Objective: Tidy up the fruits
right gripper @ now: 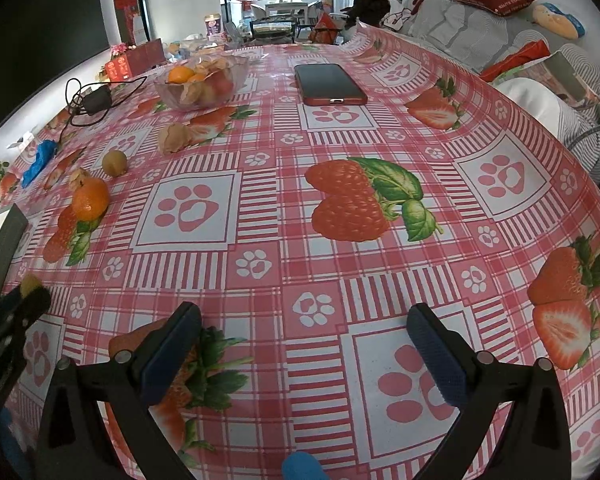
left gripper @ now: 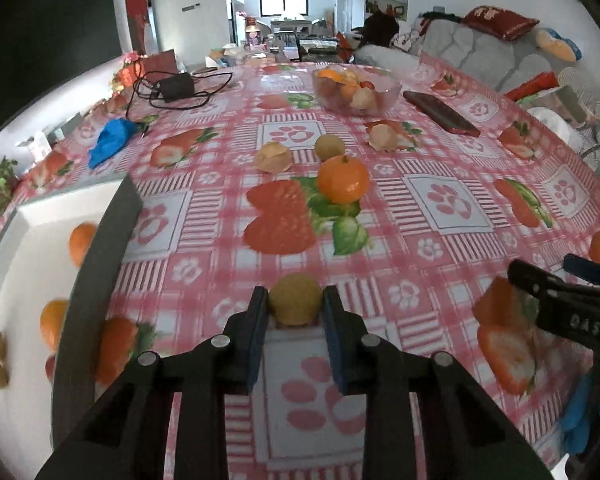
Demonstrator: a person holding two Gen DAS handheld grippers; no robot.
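Left tool (left gripper: 295, 300) pinches a small yellow-brown fruit (left gripper: 295, 298) low over the worktop (left gripper: 380, 240), right of the white tray (left gripper: 20, 280) holding oranges, while right tool (right gripper: 304, 344) hovers wide open, empty.

The left gripper (left gripper: 295, 300) points forward and down toward the desk (left gripper: 440, 160), its jaws drawn close together, and its blue pads (left gripper: 256, 344) press on both sides of a small round yellow-brown fruit (left gripper: 295, 298). The right gripper (right gripper: 304, 320) also tilts down over the desk, its jaws spread wide with nothing between them. In the right wrist view the left gripper shows at the left edge.
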